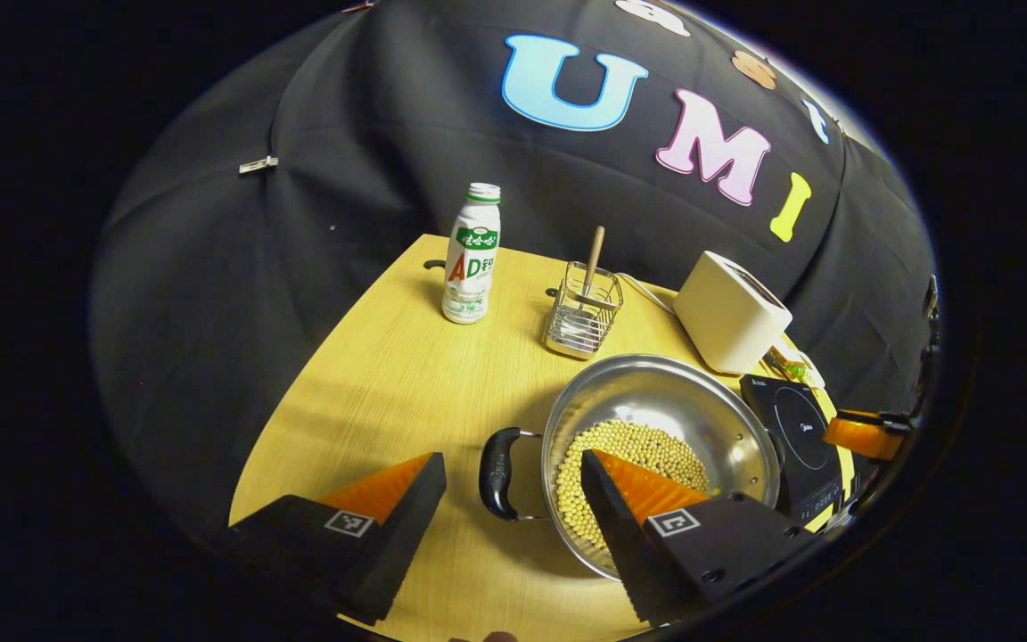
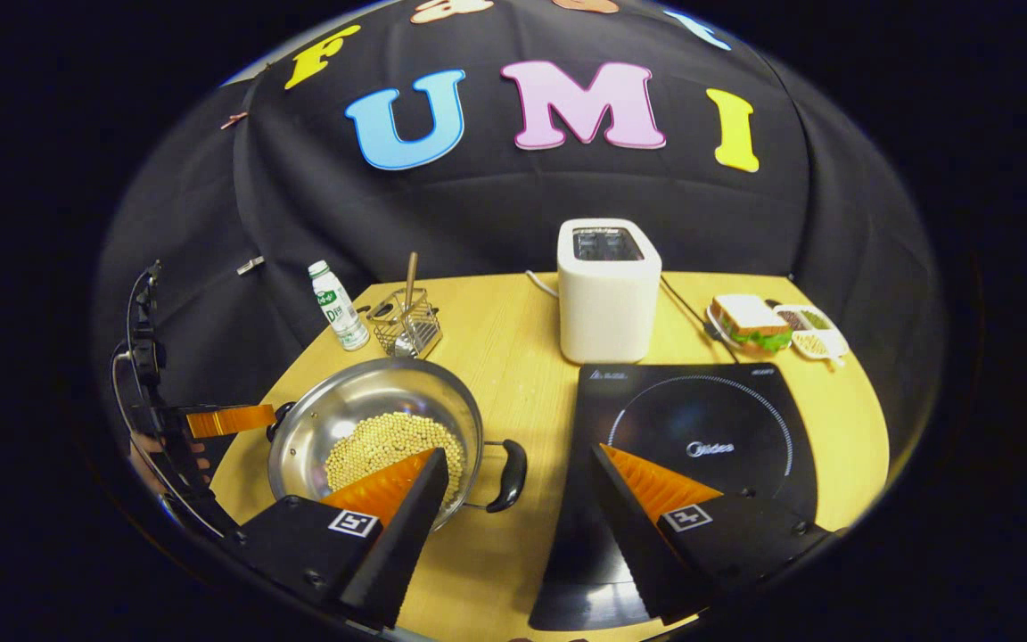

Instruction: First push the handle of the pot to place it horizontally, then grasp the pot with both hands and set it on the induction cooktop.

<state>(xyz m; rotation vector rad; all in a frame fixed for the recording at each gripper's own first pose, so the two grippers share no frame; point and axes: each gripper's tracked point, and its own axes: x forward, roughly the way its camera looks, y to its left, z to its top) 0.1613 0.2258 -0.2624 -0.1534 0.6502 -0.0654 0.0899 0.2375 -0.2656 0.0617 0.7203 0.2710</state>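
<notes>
The left gripper [image 1: 513,495] has its jaws wide apart, holding nothing; the pot's left handle [image 1: 497,473] sits between them, one finger hanging over the rim and the beans. The right gripper [image 2: 518,486] is also wide and empty, and the other handle [image 2: 509,475] lies in its gap, with one finger above the induction cooktop [image 2: 701,437].

The pot [image 1: 665,401] is a shallow steel pan standing on the tabletop [image 1: 389,374], just beside the cooktop on its left. It holds a heap of soybeans [image 1: 634,455] (loose, so they will roll if the pot tilts). I judge it stiff and moderately heavy, with polished walls that are slippery for the fingers. The two dark loop handles look the better place to take: each gripper should close across its own loop, and both must lift level together. The handles seem already to point sideways, one to each gripper.

Farther back stand a drink bottle [image 1: 472,254], a wire utensil holder [image 1: 583,314] and a white toaster [image 2: 608,290].
</notes>
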